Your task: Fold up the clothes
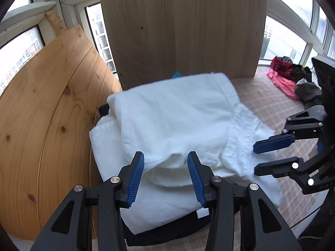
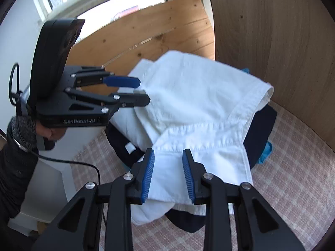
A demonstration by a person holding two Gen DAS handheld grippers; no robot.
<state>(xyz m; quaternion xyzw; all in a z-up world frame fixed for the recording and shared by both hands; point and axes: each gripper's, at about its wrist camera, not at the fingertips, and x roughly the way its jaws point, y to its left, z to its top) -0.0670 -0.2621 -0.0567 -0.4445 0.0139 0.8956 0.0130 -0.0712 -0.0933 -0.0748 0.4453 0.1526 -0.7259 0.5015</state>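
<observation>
1. White cotton garment [image 1: 171, 121], folded into a thick bundle, lies on top of a dark navy garment [image 2: 261, 125] on the checked pink-beige cloth surface [image 2: 293, 167].
2. Left gripper [image 1: 165, 175]: jaws spread, blue ribbed pads [image 1: 136, 177] on either side of a rounded fold at the garment's near edge. Pads do not visibly clamp the cloth.
3. Right gripper [image 2: 168, 173]: jaws spread, hovering over a hemmed flap of the white garment. Not pinching. In the left wrist view it sits at the garment's right edge [image 1: 270, 156].
4. A hand [image 2: 45, 132] in a grey-cuffed dark sleeve holds the left gripper.
5. Pale wood panel [image 1: 184, 27] stands upright just behind the bundle; knotty pine boards [image 1: 52, 104] lean at the left.
6. Pile of red, pink and grey clothes [image 1: 293, 79] lies well apart, by the window.
7. Small blue scrap [image 2: 266, 152] peeks out beside the navy garment.
</observation>
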